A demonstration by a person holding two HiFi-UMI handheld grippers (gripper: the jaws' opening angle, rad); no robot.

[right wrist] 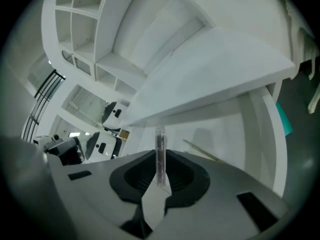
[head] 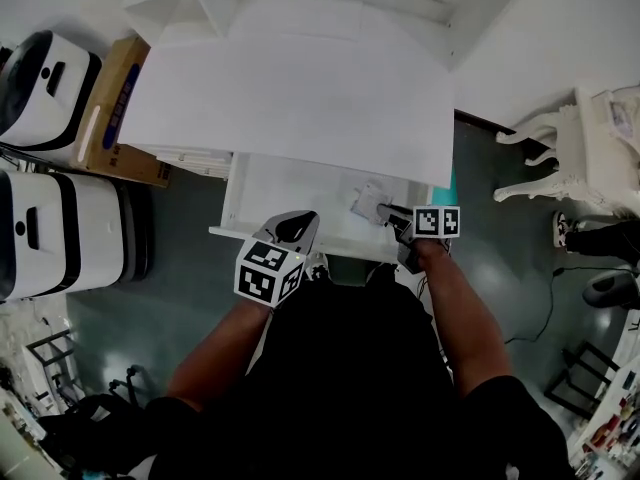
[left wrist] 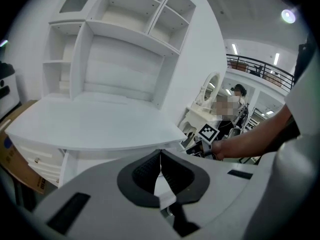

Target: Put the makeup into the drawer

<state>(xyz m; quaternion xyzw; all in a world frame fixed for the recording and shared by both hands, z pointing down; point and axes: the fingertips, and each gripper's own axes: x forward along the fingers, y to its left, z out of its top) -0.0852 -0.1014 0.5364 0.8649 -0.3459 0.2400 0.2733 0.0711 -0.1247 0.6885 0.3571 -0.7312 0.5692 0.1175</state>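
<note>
Clear makeup case (right wrist: pixel 160 140) clamped in right gripper (right wrist: pixel 160 159); left gripper (left wrist: pixel 161 155) closed

No legible word, number or brand in any view

- Cardboard box (head: pixel 120 103), left of the white table (head: pixel 300 88): blue print along its side, too small and blurred to read
- Same box at the left edge of the left gripper view: a scrap of blue print, unreadable
- Left marker cube (head: pixel 268 273) on the left gripper (head: pixel 296 226): black-and-white square codes only, no letters or digits
- Right marker cube (head: pixel 437 221) on the right gripper (head: pixel 388 215): same kind of codes
- Makeup (right wrist: pixel 160 154), clear piece seen edge-on between the right jaws: no label can be made out
</note>
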